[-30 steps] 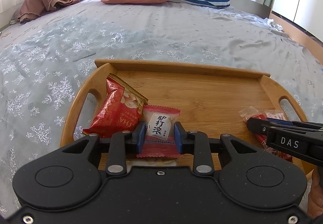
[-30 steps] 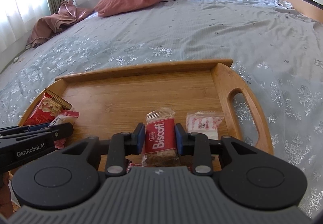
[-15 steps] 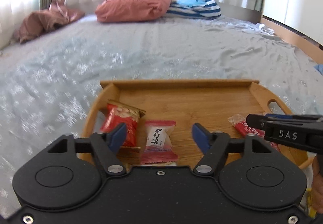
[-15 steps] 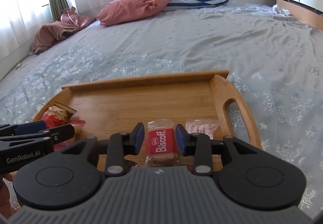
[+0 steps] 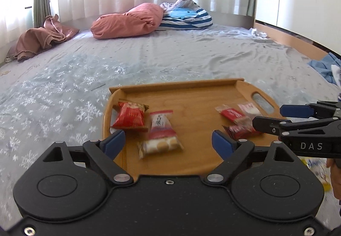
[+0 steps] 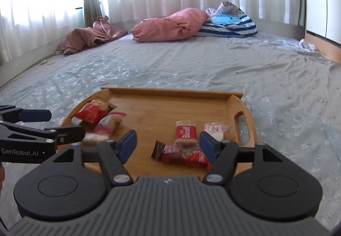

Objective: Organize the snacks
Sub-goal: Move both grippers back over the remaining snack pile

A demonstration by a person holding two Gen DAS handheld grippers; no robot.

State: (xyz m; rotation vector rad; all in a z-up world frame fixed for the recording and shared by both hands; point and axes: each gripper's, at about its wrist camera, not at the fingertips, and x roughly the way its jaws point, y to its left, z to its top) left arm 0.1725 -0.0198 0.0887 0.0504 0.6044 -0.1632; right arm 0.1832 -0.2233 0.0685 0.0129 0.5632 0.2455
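Note:
A wooden tray lies on the bed and holds several snack packets. On its left lie a red bag, a white and red candy packet and a packet of round biscuits. On its right lie a Biscoff packet, a pale pink packet and a dark red packet. My left gripper is open and empty, pulled back above the tray's near edge. My right gripper is open and empty above the dark red packet.
The bed has a grey snowflake sheet. A pink pillow, a striped blue cushion and a brown cloth lie at its far end by the curtains. Blue cloth lies at the right edge.
Both grippers opened, let go of the candy packet and the Biscoff packet on the tray, and drew back and up.

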